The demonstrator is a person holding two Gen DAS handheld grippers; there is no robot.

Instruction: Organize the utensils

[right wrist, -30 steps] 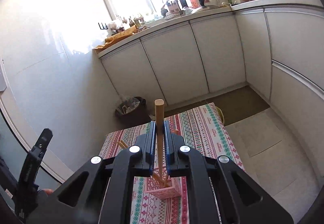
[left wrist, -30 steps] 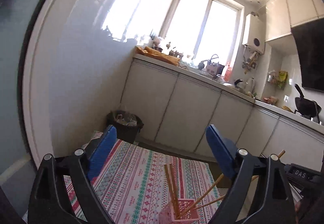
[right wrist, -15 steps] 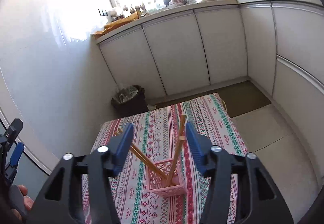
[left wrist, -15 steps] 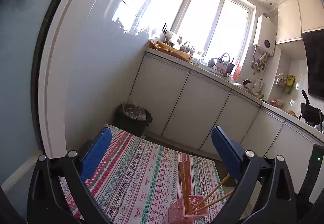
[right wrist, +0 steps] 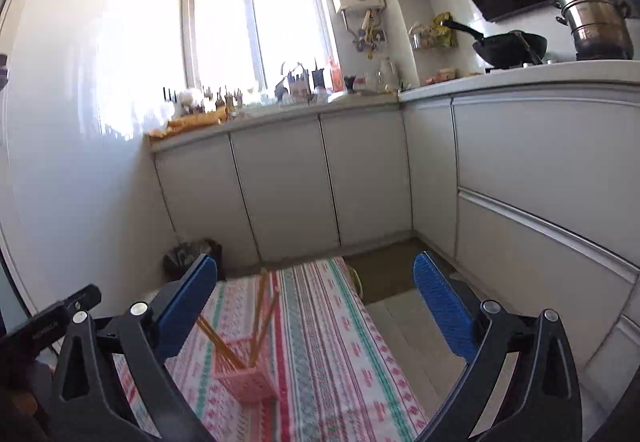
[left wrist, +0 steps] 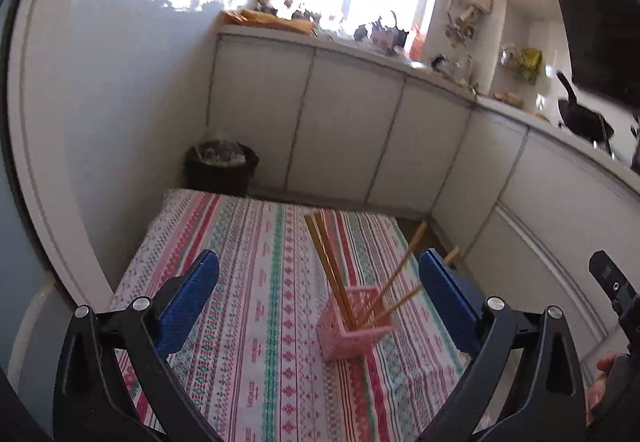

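Blue-padded right tool [right wrist: 316, 298] just spread wide, level above holder [right wrist: 246, 372].

Left tool [left wrist: 318, 296] gapes wide; right tool [right wrist: 316, 300] has just been opening, both empty.

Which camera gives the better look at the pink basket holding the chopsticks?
The left wrist view. There the pink basket stands whole between the open fingers, chopsticks fanned out. In the right wrist view the basket sits low, and the left finger covers part of the chopsticks.
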